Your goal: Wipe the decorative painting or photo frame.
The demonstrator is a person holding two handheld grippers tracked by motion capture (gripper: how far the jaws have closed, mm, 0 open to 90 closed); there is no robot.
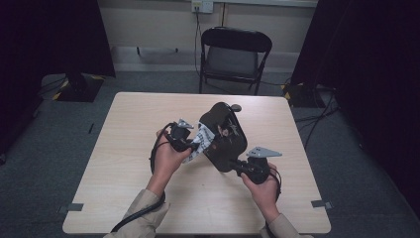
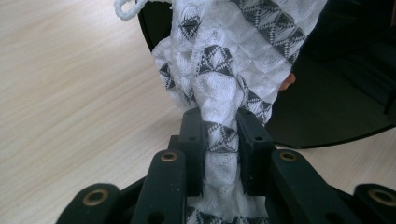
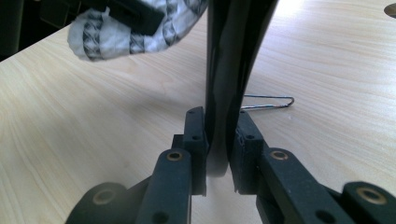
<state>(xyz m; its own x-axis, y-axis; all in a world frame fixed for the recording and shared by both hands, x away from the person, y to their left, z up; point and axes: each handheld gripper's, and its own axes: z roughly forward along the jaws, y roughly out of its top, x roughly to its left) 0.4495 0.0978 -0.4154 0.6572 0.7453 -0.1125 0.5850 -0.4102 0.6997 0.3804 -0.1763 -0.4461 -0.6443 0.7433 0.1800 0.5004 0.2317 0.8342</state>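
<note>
— From above, what's on the bench [image 1: 148, 208]?

— One black pan [image 1: 223, 136], lifted and tilted over the middle of the bench, and one white cloth with a grey pattern [image 1: 200, 144] pressed against its left side. The left gripper [image 1: 190, 145] has the cloth; the right gripper [image 1: 237, 166] grips the pan at its near edge. One folding chair [image 1: 235, 57] stands behind the bench.

— And the left gripper view?

— Its fingers [image 2: 194, 140] are nearly closed, pinching a bunched fold of the cloth [image 2: 224, 70]. The pan's dark inside [image 2: 336, 102] sits just behind, and I can't make out anything in it.

— The right one?

— Fingers [image 3: 196, 135] clamped tight on the pan's thin edge [image 3: 231, 70], seen end-on. This view adds a wire loop [image 3: 271, 102] lying on the bench behind the pan, with the cloth [image 3: 116, 30] up at the top left.
</note>
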